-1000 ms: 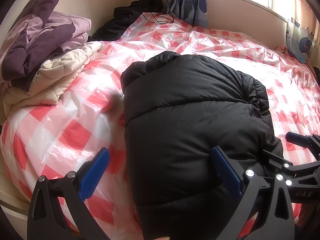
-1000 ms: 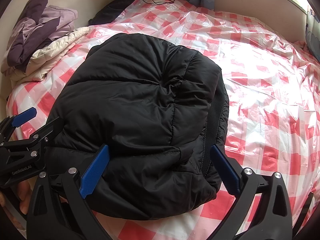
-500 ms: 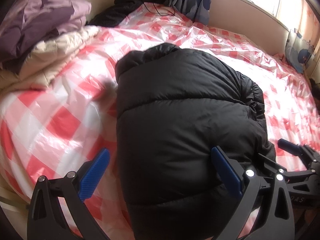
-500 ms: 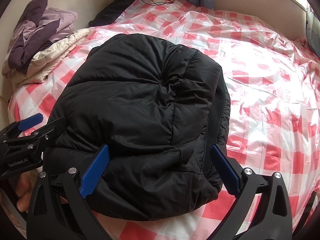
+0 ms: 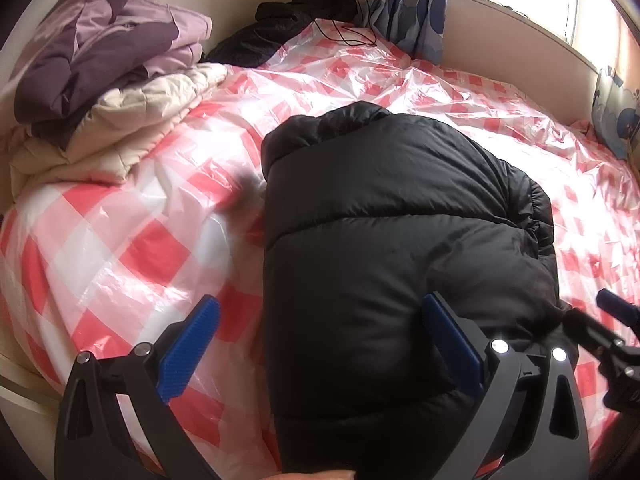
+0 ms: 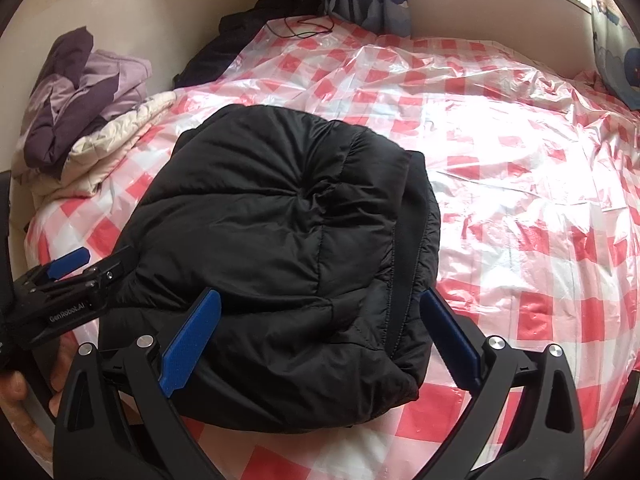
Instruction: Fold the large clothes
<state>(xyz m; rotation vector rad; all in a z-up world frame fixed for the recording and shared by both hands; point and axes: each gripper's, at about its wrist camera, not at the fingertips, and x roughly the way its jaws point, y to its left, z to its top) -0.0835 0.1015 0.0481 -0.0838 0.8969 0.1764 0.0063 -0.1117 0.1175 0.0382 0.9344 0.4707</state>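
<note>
A black puffer jacket (image 5: 392,240) lies folded into a compact bundle on the red-and-white checked plastic sheet (image 5: 120,248) over the bed; it also shows in the right wrist view (image 6: 280,260). My left gripper (image 5: 320,344) is open and empty, hovering over the bundle's near left edge. My right gripper (image 6: 320,332) is open and empty above the bundle's near right part. Each gripper shows in the other's view, the right one at the jacket's right (image 5: 616,328) and the left one at its left (image 6: 76,276).
A stack of folded purple (image 5: 104,52) and cream (image 5: 132,132) clothes sits at the bed's left edge. A dark heap (image 5: 288,20) and a cable (image 5: 344,32) lie at the far corner by the curtain (image 5: 412,4). A wall and window ledge run along the right.
Both grippers have drawn back and lifted a little from the jacket; the views shifted slightly. The jacket bundle has not moved, and both jaws stay open.
</note>
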